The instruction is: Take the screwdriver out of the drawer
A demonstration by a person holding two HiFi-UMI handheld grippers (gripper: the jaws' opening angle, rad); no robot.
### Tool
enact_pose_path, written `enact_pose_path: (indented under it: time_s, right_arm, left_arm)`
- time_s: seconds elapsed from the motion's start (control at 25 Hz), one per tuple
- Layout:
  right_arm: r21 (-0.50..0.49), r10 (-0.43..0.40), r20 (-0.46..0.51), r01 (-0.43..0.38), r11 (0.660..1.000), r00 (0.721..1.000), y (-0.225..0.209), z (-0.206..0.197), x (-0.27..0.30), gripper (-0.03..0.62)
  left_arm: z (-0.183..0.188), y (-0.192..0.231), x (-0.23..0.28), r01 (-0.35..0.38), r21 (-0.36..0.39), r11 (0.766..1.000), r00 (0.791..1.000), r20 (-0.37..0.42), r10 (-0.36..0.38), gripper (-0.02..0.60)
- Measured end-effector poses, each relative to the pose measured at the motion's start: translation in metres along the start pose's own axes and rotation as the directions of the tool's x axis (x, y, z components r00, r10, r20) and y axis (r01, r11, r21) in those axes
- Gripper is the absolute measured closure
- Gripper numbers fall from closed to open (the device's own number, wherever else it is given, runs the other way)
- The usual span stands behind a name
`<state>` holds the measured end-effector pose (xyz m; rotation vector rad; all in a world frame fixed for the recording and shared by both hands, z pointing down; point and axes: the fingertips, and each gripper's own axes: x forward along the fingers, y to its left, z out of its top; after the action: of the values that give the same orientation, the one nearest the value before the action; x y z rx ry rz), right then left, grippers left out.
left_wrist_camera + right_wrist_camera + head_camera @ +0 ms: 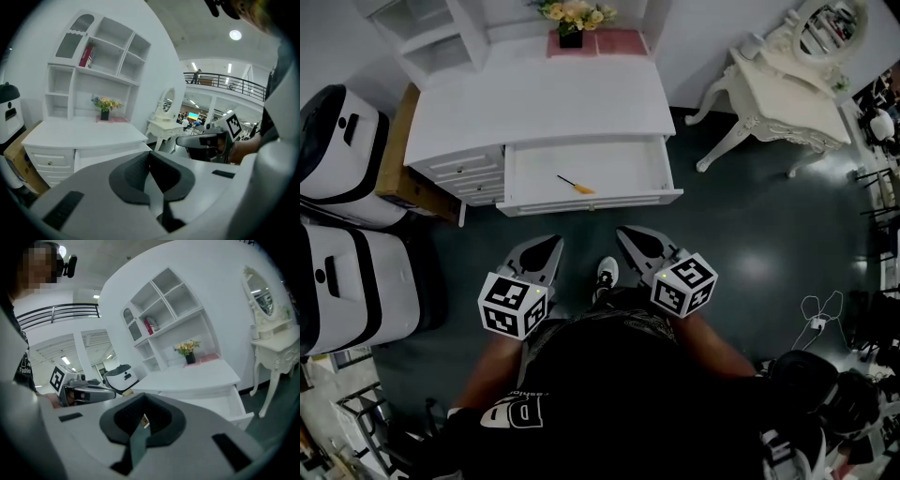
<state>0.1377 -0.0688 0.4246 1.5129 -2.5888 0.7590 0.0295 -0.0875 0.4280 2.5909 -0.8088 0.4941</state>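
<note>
Currently our left gripper (546,247) and right gripper (634,242) are pressed together, empty; reaching unopened, we'd shove the slim orange-handled screwdriver (577,185) at twelve o'clock across the white drawer (592,201).

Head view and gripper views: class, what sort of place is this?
Probably a furniture showroom in a large hall: a white desk with an open drawer, an ornate dressing table, and a railed upper gallery.
</note>
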Motion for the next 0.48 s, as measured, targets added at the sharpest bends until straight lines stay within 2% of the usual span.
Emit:
enact_pose_path:
  time_s: [0.48]
  right_arm:
    - [-0.013,0.072,-0.029,-0.073,0.997,0.997,-0.079,0.043,0.041,0.586]
  left_arm:
    - [0.045,0.028,0.079,-0.061,-0.006,0.998,0.998,-0.008,0.061,0.568]
